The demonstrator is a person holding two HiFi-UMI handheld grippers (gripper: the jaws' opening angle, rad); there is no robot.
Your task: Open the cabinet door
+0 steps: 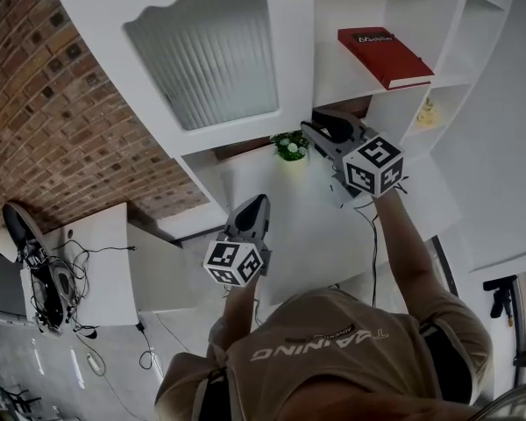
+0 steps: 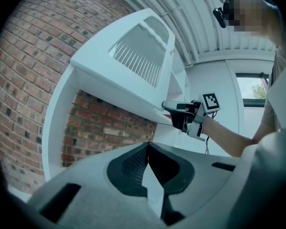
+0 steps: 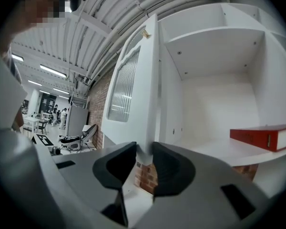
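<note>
Two grippers are in play, but only one is working. The right gripper (image 3: 144, 152) has its jaws clamped on the lower corner of the cabinet door (image 3: 133, 89). That door stands swung partway out from the compartment where a red binder (image 3: 267, 136) lies on the shelf. The left gripper (image 2: 148, 148) hangs lower and off to the side, jaws pressed together with nothing between them, so it offers no backup. The danger looks to be the hold itself: it is a thin bite on the very corner of a smooth painted edge. If the person pulls straight rather than round the hinge's arc, the pads could skate off and let the door drift shut. A twist of the wrist might also lever the corner out of the jaws. There is a small potted plant (image 1: 290, 145) just beside the right gripper on the ledge below, and a slip or a low sweep could knock it over. A wider swing would also bring the door towards the idle left gripper, which may need to clear out.
</note>
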